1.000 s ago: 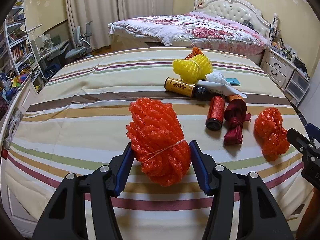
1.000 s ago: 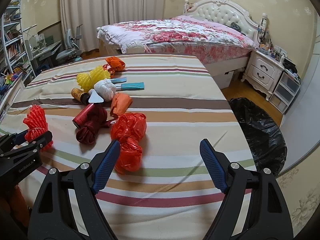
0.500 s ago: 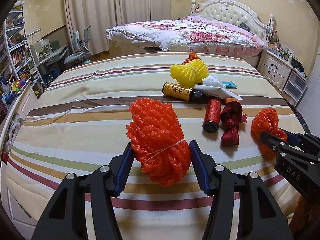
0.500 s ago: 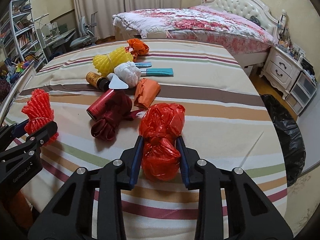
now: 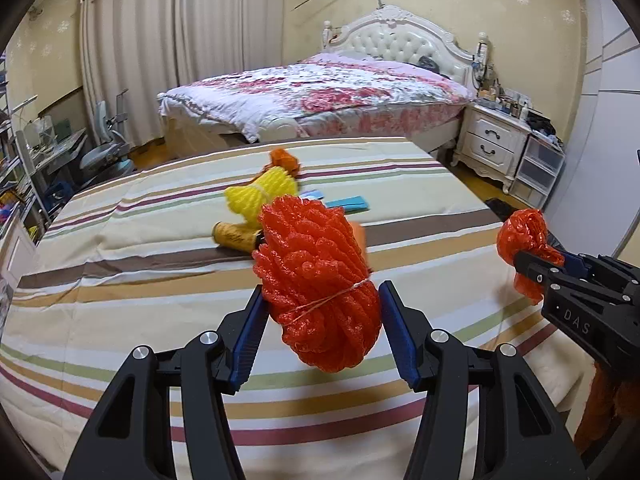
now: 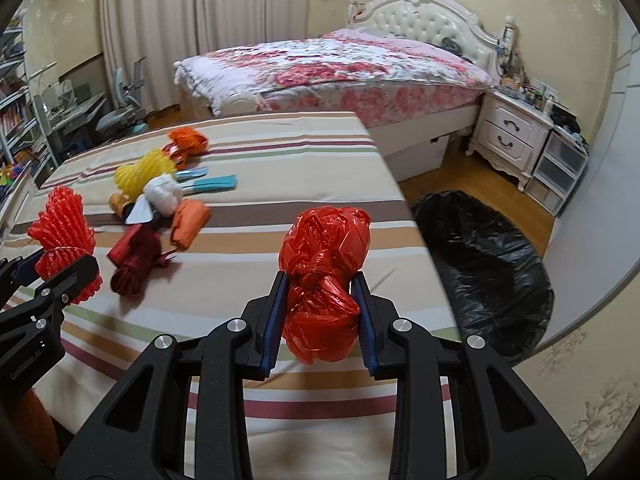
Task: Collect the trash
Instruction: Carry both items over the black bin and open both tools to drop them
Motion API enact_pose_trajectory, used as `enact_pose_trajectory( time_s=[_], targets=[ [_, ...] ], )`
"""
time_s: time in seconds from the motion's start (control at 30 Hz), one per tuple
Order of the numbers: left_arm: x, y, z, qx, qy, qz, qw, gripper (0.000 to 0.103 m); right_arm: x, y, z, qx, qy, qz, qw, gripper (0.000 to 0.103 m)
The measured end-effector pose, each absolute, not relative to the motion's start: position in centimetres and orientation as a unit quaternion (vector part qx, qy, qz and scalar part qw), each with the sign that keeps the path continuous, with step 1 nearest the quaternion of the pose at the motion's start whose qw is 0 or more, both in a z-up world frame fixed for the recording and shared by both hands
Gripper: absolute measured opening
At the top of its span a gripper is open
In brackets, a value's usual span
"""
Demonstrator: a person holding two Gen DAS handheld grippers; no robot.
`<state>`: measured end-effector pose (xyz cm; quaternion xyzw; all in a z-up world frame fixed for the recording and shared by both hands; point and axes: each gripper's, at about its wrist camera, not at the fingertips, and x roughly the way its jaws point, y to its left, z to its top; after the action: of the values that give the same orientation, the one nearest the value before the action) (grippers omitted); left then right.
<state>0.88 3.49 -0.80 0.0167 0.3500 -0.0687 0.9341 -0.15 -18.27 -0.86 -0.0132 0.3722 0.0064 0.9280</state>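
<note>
My left gripper (image 5: 322,322) is shut on an orange-red foam net bundle (image 5: 316,280), held above the striped table (image 5: 120,264); the same bundle (image 6: 64,236) shows at the left of the right wrist view. My right gripper (image 6: 318,312) is shut on a knotted red plastic bag (image 6: 324,264), lifted off the cloth; that bag (image 5: 524,240) appears at the right edge of the left wrist view. On the table lie a yellow foam net (image 6: 140,172), a small orange bag (image 6: 188,140), a white wad (image 6: 162,194), an orange wrapper (image 6: 188,224) and a dark red bundle (image 6: 134,258).
An open black trash bag (image 6: 484,264) lies on the wooden floor right of the table. A brown bottle (image 5: 234,236) and a teal strip (image 6: 216,182) rest on the cloth. A floral bed (image 6: 340,68), a white nightstand (image 6: 512,136) and a desk chair (image 6: 120,112) stand beyond.
My right gripper closed on the red plastic bag and lifted it off the table toward the right. My left gripper rose and swung right with the foam net bundle still in it.
</note>
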Motion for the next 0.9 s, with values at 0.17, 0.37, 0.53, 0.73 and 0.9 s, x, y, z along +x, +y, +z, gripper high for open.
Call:
enact_pose_trajectory(
  time_s=[0.17,0.37,0.53,0.73,0.9],
  targets=[
    [2.2,-0.8,0.1,0.026,0.337,-0.115,0.934,0.056,0.3,-23.4,-0.4,0.004,0.363,-0.050,0.931,0.031],
    [4.3,-6.4,0.7,0.048,0.321,-0.161,0.932,0.056,1.2,-28.4,-1.1,0.026,0.364,-0.091,0.926,0.031],
    [6.4,-10.4,0.4,0.063,0.318,-0.183,0.928,0.056,2.1,-30.7,-1.9,0.035,0.367,-0.109,0.923,0.031],
    [8.5,-14.0,-0.4,0.082,0.322,-0.198,0.922,0.056,3.2,-33.1,-2.6,0.047,0.365,-0.127,0.921,0.031],
    [10.1,-16.4,-1.5,0.098,0.332,-0.203,0.916,0.056,4.2,-34.7,-3.3,0.063,0.367,-0.132,0.919,0.031]
  ],
)
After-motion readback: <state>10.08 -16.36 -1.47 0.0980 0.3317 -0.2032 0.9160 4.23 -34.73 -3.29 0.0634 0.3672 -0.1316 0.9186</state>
